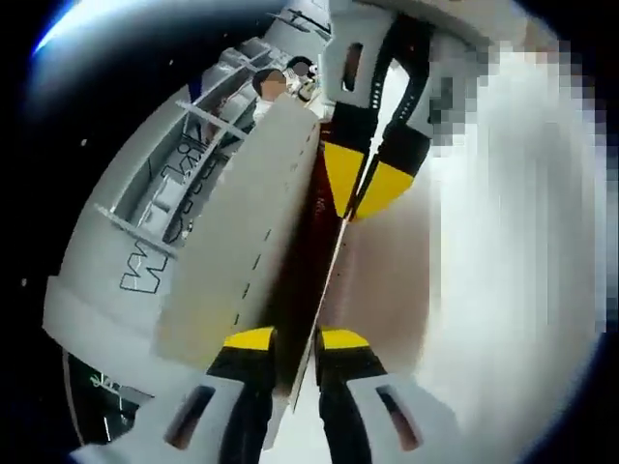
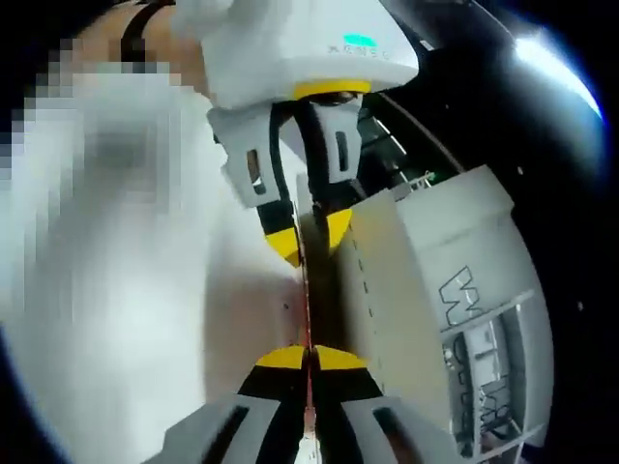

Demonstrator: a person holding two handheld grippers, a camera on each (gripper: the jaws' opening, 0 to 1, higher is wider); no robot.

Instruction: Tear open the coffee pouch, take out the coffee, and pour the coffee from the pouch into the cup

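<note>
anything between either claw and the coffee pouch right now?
Nothing visible. In the left gripper view the left claw is closed on one edge of the coffee pouch and the right claw on the opposite edge. The right gripper view shows the same two-ended grip. No cup is identifiable.

Coffee pouch [image 1: 324,261]: seen edge-on, held off any surface.
In the left gripper view the pouch appears as a thin pale strip with a dark red-brown face beside it. In the right gripper view the same pouch [image 2: 308,309] reads as a narrow reddish line. Both ends sit between yellow-tipped jaws. Printing is not legible.
</note>
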